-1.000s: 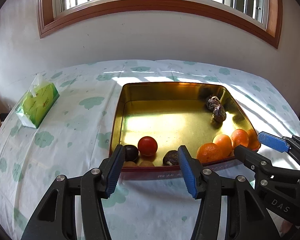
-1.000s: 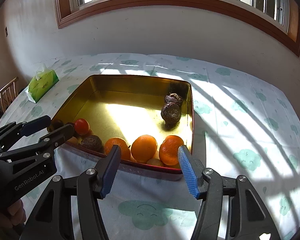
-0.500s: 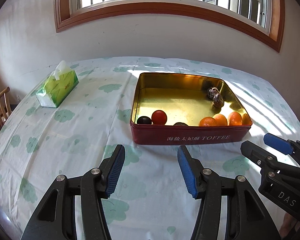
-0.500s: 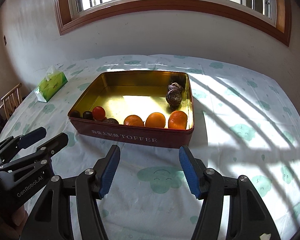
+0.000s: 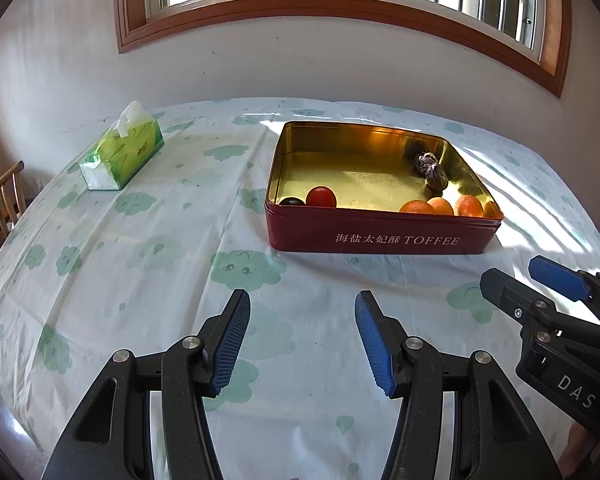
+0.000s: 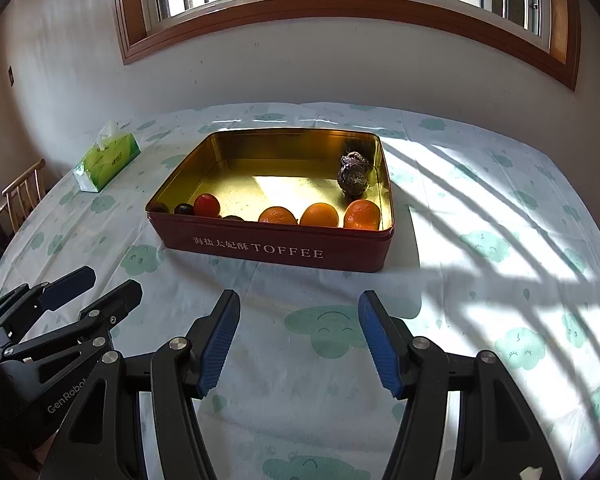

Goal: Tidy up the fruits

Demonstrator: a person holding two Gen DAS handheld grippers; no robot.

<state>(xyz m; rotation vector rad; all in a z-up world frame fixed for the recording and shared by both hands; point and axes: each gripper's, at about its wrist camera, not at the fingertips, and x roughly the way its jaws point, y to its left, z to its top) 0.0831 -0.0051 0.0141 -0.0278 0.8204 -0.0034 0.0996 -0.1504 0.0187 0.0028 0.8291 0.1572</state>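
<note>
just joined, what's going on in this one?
Fruit sorting into a red toffee tin. Three oranges line its near right side, a red tomato and dark fruits sit near left, wrinkled brown fruits far right. The left gripper and right gripper are both open, empty, above the tablecloth short of the tin.

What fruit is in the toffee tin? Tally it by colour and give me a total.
Orange fruits: 3
Red fruit: 1
Wrinkled brown fruits: 2
Dark fruits low behind the front wall: 3
Total: 9 in view; the tin may hide more behind its front wall.
</note>
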